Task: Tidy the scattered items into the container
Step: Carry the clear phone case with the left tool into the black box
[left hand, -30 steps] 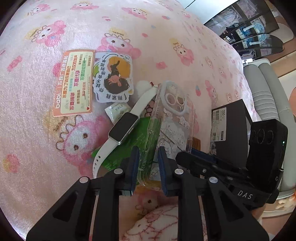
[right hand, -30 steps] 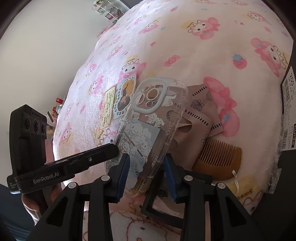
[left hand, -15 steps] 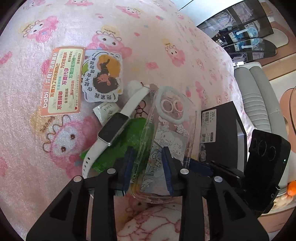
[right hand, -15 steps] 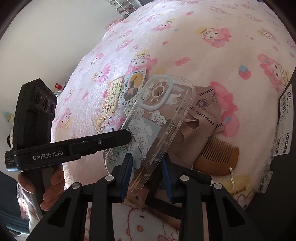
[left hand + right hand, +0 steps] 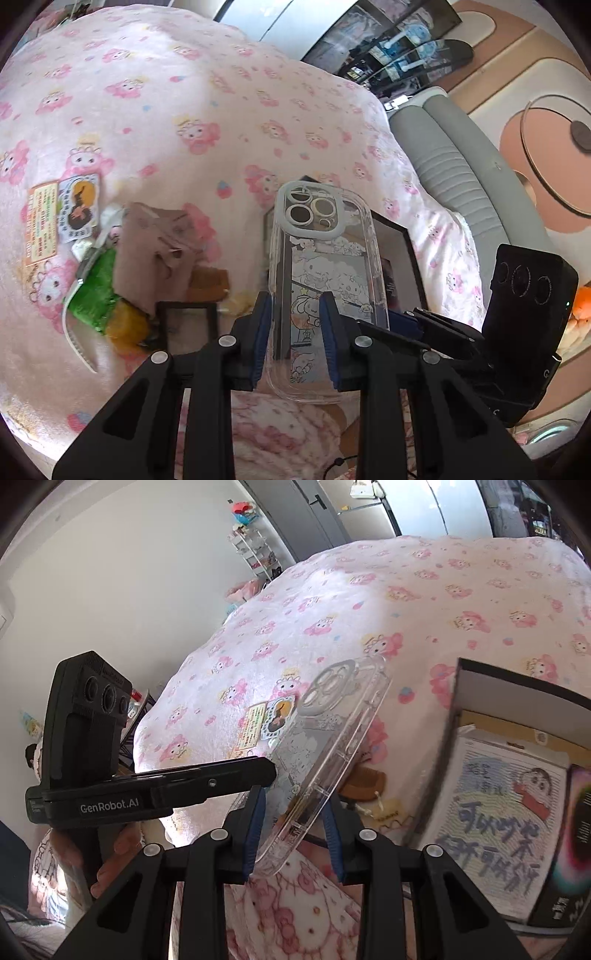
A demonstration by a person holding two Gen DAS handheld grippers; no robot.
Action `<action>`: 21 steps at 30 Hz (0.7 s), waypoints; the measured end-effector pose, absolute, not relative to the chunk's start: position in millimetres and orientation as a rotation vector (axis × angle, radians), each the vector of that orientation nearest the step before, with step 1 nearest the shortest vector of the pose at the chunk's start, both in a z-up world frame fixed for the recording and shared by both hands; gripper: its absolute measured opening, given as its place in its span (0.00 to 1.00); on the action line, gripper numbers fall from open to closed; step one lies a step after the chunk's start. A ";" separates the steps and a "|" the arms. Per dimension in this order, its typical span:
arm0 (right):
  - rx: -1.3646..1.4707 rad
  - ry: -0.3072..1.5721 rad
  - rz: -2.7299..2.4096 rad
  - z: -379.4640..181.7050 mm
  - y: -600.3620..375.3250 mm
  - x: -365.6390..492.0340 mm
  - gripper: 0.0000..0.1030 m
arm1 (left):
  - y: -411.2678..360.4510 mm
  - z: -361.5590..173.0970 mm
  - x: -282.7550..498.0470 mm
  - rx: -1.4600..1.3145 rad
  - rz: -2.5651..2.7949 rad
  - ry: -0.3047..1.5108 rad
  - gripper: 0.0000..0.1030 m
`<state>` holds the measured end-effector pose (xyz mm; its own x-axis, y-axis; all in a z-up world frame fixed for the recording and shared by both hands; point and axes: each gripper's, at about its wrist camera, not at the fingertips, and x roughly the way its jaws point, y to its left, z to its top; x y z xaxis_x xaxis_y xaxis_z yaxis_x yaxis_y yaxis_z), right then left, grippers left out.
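Observation:
A clear phone case [image 5: 325, 251] with cartoon print hangs above the pink bed, tilted, its camera ring pointing away from me. My left gripper [image 5: 294, 299] has the case's lower end between its blue pads; its jaws are closing and both pads touch the case. The right gripper [image 5: 293, 797] is shut on the same case [image 5: 332, 731], which runs slantwise between its pads. One of the left gripper's fingers [image 5: 221, 779] lies against the case's face. The black box [image 5: 517, 681] stands open at the right with printed cards inside; in the left wrist view its rim [image 5: 406, 236] shows behind the case.
On the blanket lie a brown face mask [image 5: 155, 243], a wooden comb [image 5: 365, 782], a green packet [image 5: 96, 291], a white watch strap [image 5: 75, 339] and two cards [image 5: 79, 206]. A small black frame [image 5: 188, 325] sits near my fingers. A grey cushion [image 5: 461, 177] borders the bed.
Both grippers have risen with the phone case, lifting it off the pile on the blanket. The views have swung toward the black box, whose inside now shows.

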<state>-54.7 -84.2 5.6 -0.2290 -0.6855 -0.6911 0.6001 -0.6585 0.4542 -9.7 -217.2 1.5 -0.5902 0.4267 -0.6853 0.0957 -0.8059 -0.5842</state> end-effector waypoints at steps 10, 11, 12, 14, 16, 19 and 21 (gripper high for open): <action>1.156 -0.122 -2.180 10.3 47.8 -70.2 0.27 | -78.4 -6.4 -75.3 -1.296 2.407 -0.721 0.25; 1.168 -0.105 -2.197 5.1 58.8 -74.5 0.27 | -67.5 -12.9 -83.9 -1.315 2.378 -0.728 0.25; 1.179 -0.089 -2.214 -1.1 69.3 -79.4 0.27 | -57.6 -20.1 -92.4 -1.334 2.350 -0.736 0.25; 1.207 -0.077 -2.226 -13.8 88.8 -88.9 0.27 | -40.4 -34.9 -107.4 -1.380 2.300 -0.750 0.25; 1.220 -0.102 -2.231 -25.8 107.2 -97.3 0.27 | -26.8 -47.3 -117.9 -1.414 2.275 -0.754 0.25; 1.234 -0.176 -2.243 -42.5 127.2 -107.4 0.27 | -9.7 -60.9 -127.3 -1.466 2.266 -0.738 0.25; 1.249 -0.211 -2.241 -51.7 134.4 -111.8 0.27 | -1.2 -68.0 -131.5 -1.502 2.270 -0.719 0.25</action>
<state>-111.8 134.4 -51.7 -0.4096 -0.5411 -0.7345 0.3946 -0.8310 0.3922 -131.5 -1.2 -68.0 -0.3932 0.5234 -0.7559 0.0073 -0.8203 -0.5718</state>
